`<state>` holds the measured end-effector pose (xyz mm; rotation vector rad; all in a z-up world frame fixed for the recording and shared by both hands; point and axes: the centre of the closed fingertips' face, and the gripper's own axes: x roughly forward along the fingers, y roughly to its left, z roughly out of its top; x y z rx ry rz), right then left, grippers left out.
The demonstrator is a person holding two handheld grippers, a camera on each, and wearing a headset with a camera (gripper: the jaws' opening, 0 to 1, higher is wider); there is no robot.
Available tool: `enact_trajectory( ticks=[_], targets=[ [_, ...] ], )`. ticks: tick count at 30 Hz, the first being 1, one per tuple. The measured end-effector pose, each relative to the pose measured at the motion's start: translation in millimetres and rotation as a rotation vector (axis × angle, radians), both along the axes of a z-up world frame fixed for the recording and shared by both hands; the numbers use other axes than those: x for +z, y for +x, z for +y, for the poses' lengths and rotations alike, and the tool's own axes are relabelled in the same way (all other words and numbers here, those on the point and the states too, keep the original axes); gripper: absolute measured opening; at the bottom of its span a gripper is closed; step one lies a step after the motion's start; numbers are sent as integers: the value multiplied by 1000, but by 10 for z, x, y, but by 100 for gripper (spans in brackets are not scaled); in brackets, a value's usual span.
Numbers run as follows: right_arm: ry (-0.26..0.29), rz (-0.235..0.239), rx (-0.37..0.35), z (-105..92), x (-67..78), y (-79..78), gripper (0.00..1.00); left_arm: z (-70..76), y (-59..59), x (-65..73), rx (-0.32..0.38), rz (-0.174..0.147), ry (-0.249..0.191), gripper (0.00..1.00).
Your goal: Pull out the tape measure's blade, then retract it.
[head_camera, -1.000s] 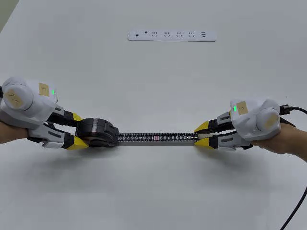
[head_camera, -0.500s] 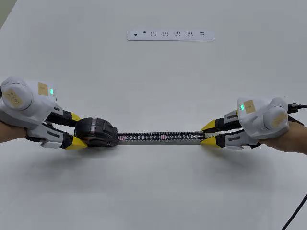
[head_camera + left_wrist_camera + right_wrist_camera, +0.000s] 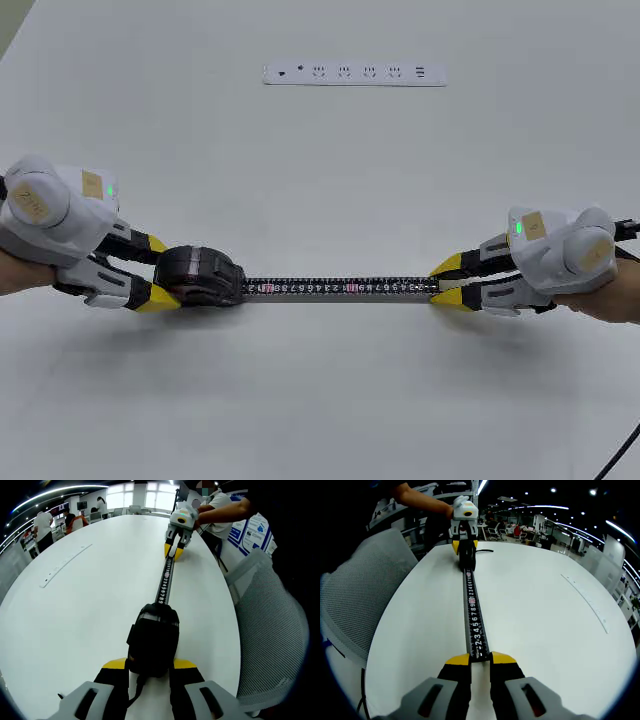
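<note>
1. Tape measure [image 3: 200, 277] lies at the left of the white surface [image 3: 320, 180] in the head view, its black case clamped between the yellow-tipped jaws of the left gripper [image 3: 160, 271]. Its blade [image 3: 345, 287] stretches rightward along the surface to the right gripper [image 3: 448, 281], whose jaws are closed on the blade's end. A white power strip [image 3: 354, 74] lies at the far side, well apart.
2. Left gripper view: the case sits between this gripper's own jaws, pinched on both sides. The blade runs straight away from it to the right gripper, which is clamped on the tip. A mesh chair [image 3: 270, 615] stands beside the surface.
3. Right gripper view: the numbered blade end is pinched between this gripper's jaws. The blade runs straight to the case, held by the left gripper at the far end.
</note>
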<state>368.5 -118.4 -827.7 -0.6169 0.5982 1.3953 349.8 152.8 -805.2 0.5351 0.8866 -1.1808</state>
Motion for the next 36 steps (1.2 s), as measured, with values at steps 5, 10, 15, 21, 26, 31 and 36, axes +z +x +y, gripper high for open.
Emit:
enact_trajectory(
  ticks=[5,10,15,21,26,31,36],
  targets=[
    [-12,-1,10,11,0,-18,12,2,4,-7,-9,-6,11,28],
    [-32,-13,26,22,0,-24,13,-8,10,-9,-20,-13,29,28],
    [-42,-15,28,14,-6,-13,14,-5,13,-6,-26,-16,38,28],
    [-43,-11,15,6,-6,-18,16,-2,11,-7,-30,-16,41,29],
    [-49,-5,-1,-18,-7,-34,20,0,-5,-13,-32,-12,42,30],
    [-37,3,-36,-61,11,-44,23,-11,-30,-1,-5,-14,20,36],
    [-37,2,-60,-117,35,-66,27,14,-66,9,36,-15,-4,43]
  ],
)
